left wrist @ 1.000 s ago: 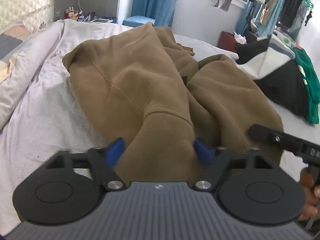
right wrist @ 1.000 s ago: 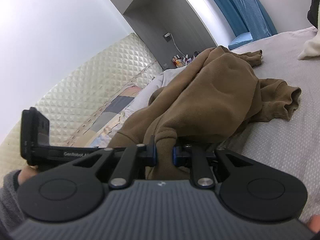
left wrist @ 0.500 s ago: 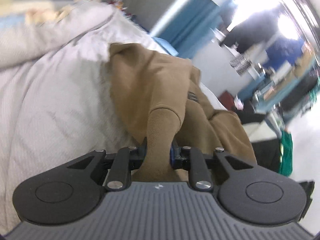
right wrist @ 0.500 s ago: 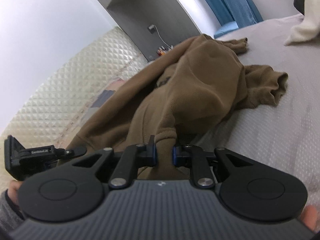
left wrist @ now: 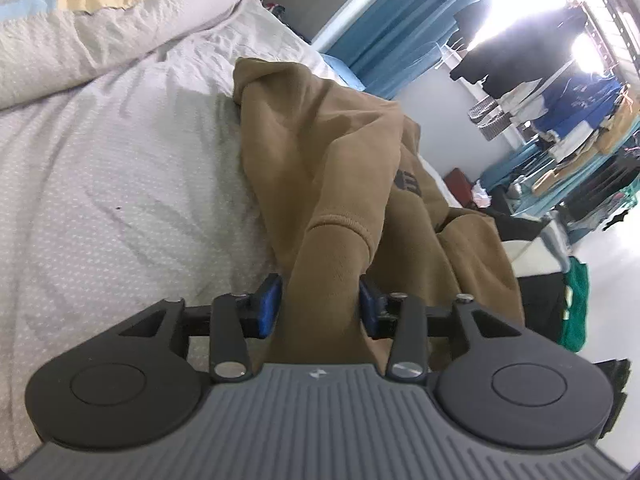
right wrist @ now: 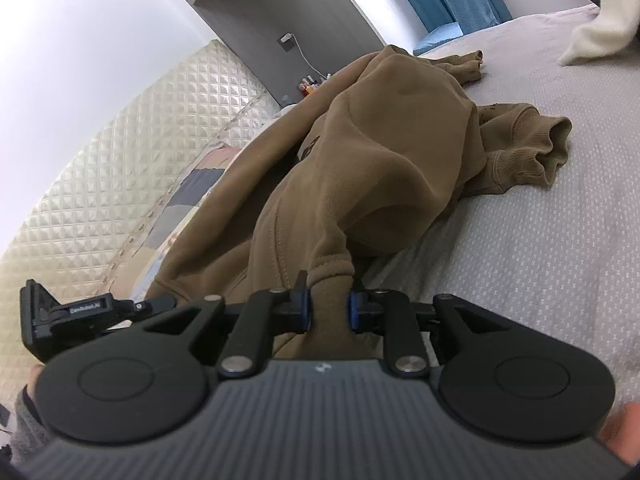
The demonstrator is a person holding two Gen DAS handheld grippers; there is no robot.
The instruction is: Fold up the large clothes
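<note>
Left wrist view: left tongs (left wrist: 319, 306) loosely straddled the sweatshirt (left wrist: 340, 168); right tongs (right wrist: 328, 312) pinched it. Spreading step; next, pull flat on bed (left wrist: 100, 200).

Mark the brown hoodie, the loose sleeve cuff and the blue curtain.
hoodie (left wrist: 320, 128), left wrist view, upper body fabric.
cuff (right wrist: 554, 142), right wrist view, ribbed open end on the sheet.
curtain (left wrist: 384, 44), left wrist view, middle of the drape.
</note>
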